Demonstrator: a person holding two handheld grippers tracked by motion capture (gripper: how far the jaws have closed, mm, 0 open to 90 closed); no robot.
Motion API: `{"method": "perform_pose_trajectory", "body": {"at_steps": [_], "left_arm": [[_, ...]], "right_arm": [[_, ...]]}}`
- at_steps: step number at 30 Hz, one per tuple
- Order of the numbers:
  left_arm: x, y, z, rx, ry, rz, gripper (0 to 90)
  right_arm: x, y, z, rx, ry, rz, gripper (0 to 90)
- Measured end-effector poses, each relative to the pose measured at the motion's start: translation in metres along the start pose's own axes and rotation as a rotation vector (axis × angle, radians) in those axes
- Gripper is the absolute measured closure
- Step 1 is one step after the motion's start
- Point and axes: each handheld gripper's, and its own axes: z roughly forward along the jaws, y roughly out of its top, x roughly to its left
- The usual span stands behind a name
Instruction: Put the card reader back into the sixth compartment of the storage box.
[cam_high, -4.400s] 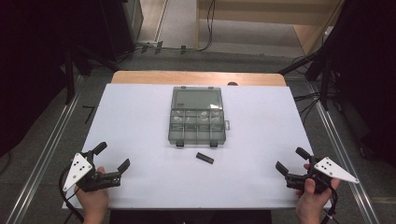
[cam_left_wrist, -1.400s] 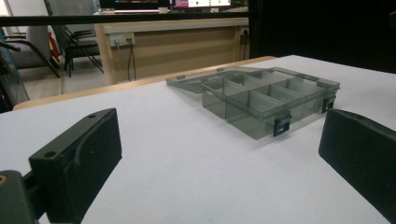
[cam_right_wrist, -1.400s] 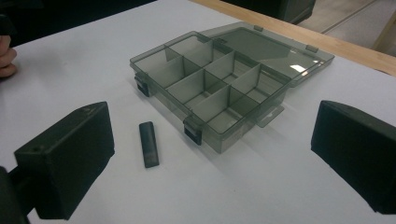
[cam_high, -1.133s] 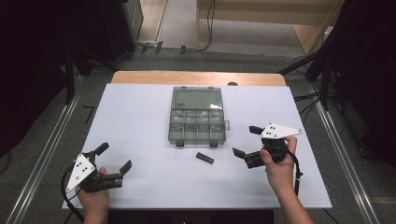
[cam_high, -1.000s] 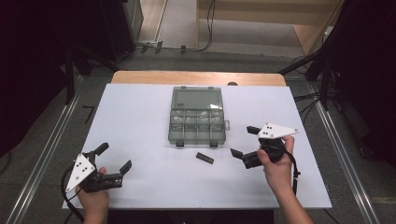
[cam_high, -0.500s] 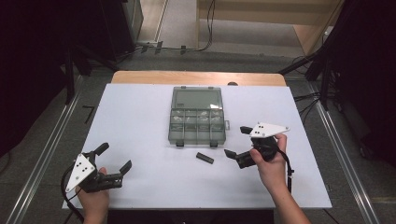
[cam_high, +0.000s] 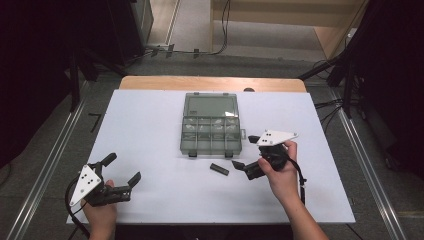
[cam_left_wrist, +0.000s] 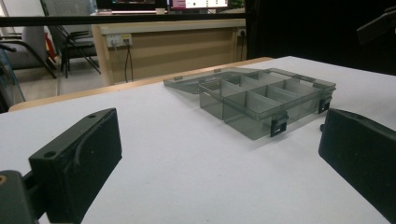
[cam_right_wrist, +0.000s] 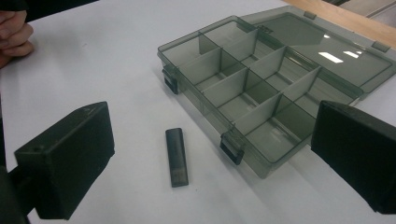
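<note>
The right gripper (cam_high: 245, 159), jaws spread wide, is just right of a small dark stick (cam_high: 219, 169) that lies flat on the white table (cam_high: 150, 120), just near of the open compartment box (cam_high: 211, 131) and not touching it. In the right gripper view the stick (cam_right_wrist: 177, 157) lies between the two jaws and ahead of them, its length running roughly along the line of approach. The left gripper (cam_high: 121, 174), jaws also spread and holding nothing, rests at the near left corner, well apart from the work.

Judgement: the step in hand is the pickup of the stick. To do it well, lower the jaws to table level, straddle the stick across its narrow width near its middle, and close squarely so it does not skid toward the box latch (cam_right_wrist: 232, 147).

Count: one stick, one box with its lid (cam_high: 210, 105) folded back on the far side, two front latches, and apparently eight compartments, all seemingly empty, though the tinted walls make this uncertain.
</note>
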Motion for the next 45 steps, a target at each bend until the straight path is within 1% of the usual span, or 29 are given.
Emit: {"method": "perform_pose_trajectory", "body": {"at_steps": [6, 8, 10, 23, 25, 26, 27, 29, 30, 35, 36, 37, 38, 39, 40, 42, 45], "left_arm": [[-0.001, 0.0, 0.0, -0.001, -0.007, 0.006, 0.0], [0.0, 0.0, 0.0, -0.001, -0.008, 0.004, 0.0], [0.0, 0.0, 0.0, -0.002, -0.007, 0.002, 0.0], [0.0, 0.0, 0.0, -0.002, -0.008, 0.001, 0.0], [0.0, 0.0, -0.001, -0.005, -0.009, 0.002, 0.0], [0.0, 0.0, -0.001, -0.005, -0.01, 0.001, 0.0], [0.0, 0.0, -0.001, -0.004, -0.01, -0.001, 0.0], [0.0, 0.0, -0.001, -0.005, -0.01, -0.001, 0.0], [0.0, 0.0, -0.001, -0.005, -0.01, -0.001, 0.0], [0.001, 0.0, -0.001, -0.007, -0.011, 0.0, 0.0], [0.001, 0.0, -0.001, -0.007, -0.01, -0.001, 0.0], [0.001, 0.0, -0.001, -0.006, -0.01, -0.002, 0.0], [0.001, 0.0, -0.001, -0.006, -0.009, -0.003, 0.0], [0.001, 0.0, -0.001, -0.006, -0.01, -0.002, 0.0], [0.001, 0.0, -0.001, -0.006, -0.01, -0.002, 0.0], [0.001, 0.0, -0.001, -0.005, -0.01, -0.003, 0.0], [0.001, 0.0, -0.001, -0.007, -0.01, -0.004, 0.0]], "right_arm": [[0.004, 0.007, 0.011, 0.018, 0.023, -0.01, 0.0], [0.005, 0.007, 0.013, 0.024, 0.026, -0.008, 0.0], [0.007, 0.008, 0.019, 0.028, 0.036, -0.013, 0.0], [0.011, 0.015, 0.035, 0.064, 0.056, -0.025, 0.0], [0.013, 0.016, 0.037, 0.07, 0.056, -0.021, 0.0], [0.014, 0.016, 0.039, 0.075, 0.043, -0.028, 13.3], [0.016, 0.017, 0.041, 0.082, 0.031, -0.033, 16.8], [0.017, 0.018, 0.042, 0.09, 0.029, -0.037, 16.5], [0.019, 0.018, 0.044, 0.092, 0.046, -0.041, 16.5], [0.021, 0.018, 0.05, 0.118, 0.058, -0.047, 16.5], [0.021, 0.018, 0.051, 0.125, 0.058, -0.049, 16.5], [0.022, 0.018, 0.054, 0.147, 0.06, -0.047, 16.7], [0.022, 0.018, 0.054, 0.147, 0.06, -0.047, 16.7], [0.023, 0.017, 0.058, 0.165, 0.061, -0.053, 17.5], [0.023, 0.017, 0.058, 0.165, 0.061, -0.053, 17.5], [0.025, 0.016, 0.063, 0.19, 0.048, -0.043, 21.5], [0.026, 0.016, 0.066, 0.202, 0.051, -0.041, 24.7]]}}
